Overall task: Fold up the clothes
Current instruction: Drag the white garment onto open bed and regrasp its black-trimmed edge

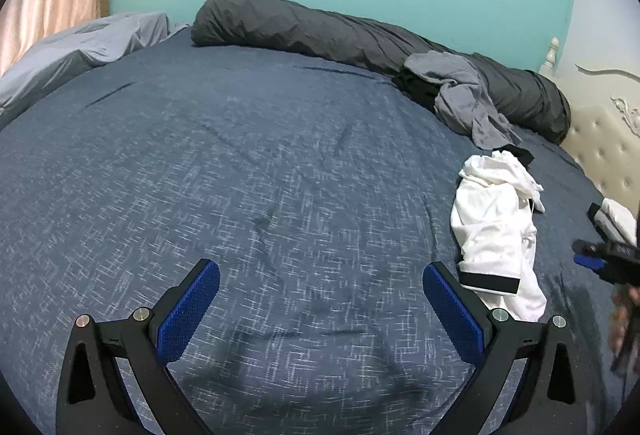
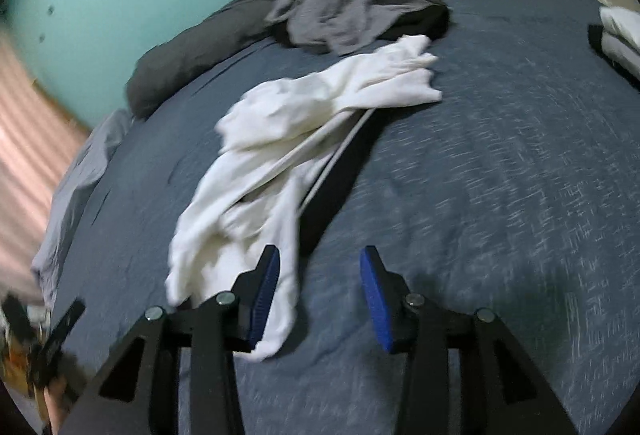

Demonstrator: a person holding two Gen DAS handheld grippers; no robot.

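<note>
Folding barely begun: white garment (image 2: pixel 304 139) lies crumpled toward the bed's (image 1: pixel 240 175) headboard-side edge, grey garment (image 1: pixel 464 91) heaped beyond it, one folded piece (image 2: pixel 620 31) near the headboard; left gripper (image 1: pixel 320 311) wide open and empty, right gripper (image 2: pixel 318 299) partly open, clamping nothing.

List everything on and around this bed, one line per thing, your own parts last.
white garment: one, white with black trim, crumpled on the bed
grey garment: one, grey, heaped over something black by the duvet
folded clothes: one small stack, white and black, near the headboard
duvet: one, dark grey, rolled along the wall
bedspread: one, blue
headboard: one, cream, tufted
left gripper: fingers open, empty
right gripper: fingers apart, garment edge beside one
</note>
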